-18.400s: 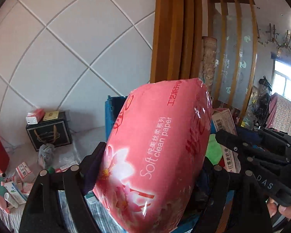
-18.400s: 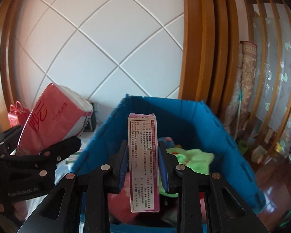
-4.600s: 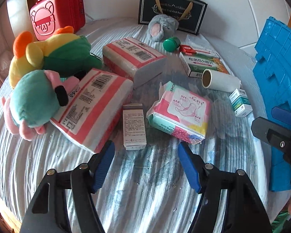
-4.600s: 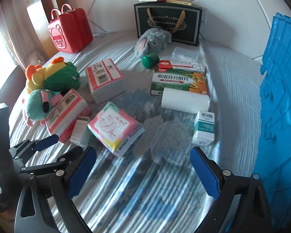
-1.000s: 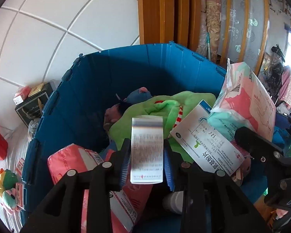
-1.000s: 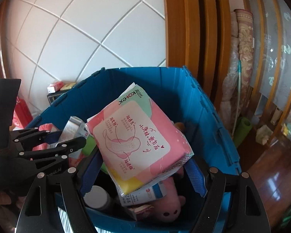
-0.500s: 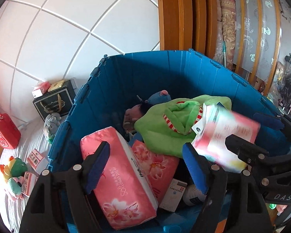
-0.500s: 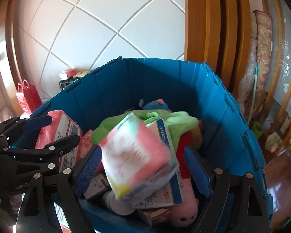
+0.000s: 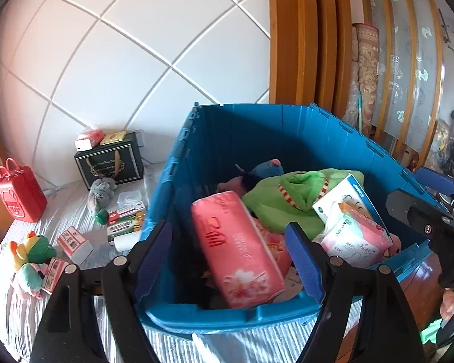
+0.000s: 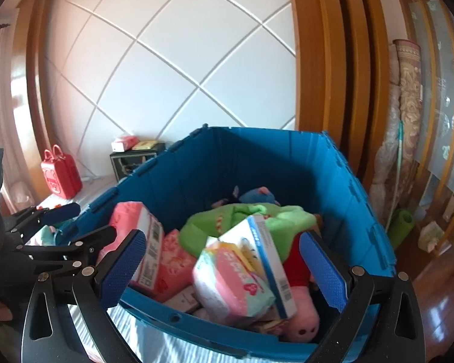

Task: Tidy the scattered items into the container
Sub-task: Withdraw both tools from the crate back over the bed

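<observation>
A blue crate (image 9: 342,139) (image 10: 257,151) stands on the striped bed, holding pink tissue packs (image 9: 239,251), a green plush (image 9: 287,193), a white-blue box (image 9: 348,193) and a pink pad pack (image 9: 357,242) (image 10: 233,278). My left gripper (image 9: 227,257) is open and empty over the crate's near rim. My right gripper (image 10: 224,269) is open and empty above the pad pack. Scattered items stay on the bed at left: a green-yellow plush (image 9: 30,251), small boxes (image 9: 74,243), a medicine box (image 9: 125,227), a grey mouse toy (image 9: 101,190).
A red mini suitcase (image 9: 19,193) and a black gift bag (image 9: 109,163) stand by the white wall. Wooden screens and rolled rugs (image 10: 405,121) stand right of the crate, above a wooden floor (image 10: 439,311).
My left gripper let go of the small white box and my right let go of the pad pack; both now lie in the crate. Both grippers have pulled back, open.
</observation>
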The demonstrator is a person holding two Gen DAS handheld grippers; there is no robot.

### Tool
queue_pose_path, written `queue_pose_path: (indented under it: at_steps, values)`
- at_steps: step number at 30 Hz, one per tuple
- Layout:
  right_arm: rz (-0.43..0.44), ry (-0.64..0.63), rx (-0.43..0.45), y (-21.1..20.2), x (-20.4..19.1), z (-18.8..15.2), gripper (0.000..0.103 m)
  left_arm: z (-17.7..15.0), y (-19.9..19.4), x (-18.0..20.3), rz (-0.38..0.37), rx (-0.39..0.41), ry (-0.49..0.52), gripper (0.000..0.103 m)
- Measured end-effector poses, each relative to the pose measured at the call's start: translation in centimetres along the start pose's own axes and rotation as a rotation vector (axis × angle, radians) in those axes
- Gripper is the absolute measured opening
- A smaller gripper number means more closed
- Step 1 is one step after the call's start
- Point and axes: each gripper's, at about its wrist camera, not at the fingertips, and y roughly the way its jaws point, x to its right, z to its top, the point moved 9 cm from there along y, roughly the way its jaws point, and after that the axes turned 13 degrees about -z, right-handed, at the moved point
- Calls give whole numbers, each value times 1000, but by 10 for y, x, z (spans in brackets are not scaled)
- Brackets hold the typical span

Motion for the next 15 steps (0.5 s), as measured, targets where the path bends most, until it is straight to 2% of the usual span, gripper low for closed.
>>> queue_pose_path:
  at_steps: [7, 11, 15]
  values:
    - [122, -63, 73, -18, -98, 22, 103, -13, -50, -110, 116, 66, -110, 80]
    - [179, -84, 110, -24, -174, 35, 103, -35, -70, -198, 177, 64, -168, 79]
    - [223, -96, 118, -22, -267, 41, 103, -66, -91, -295, 222, 30, -216, 80]
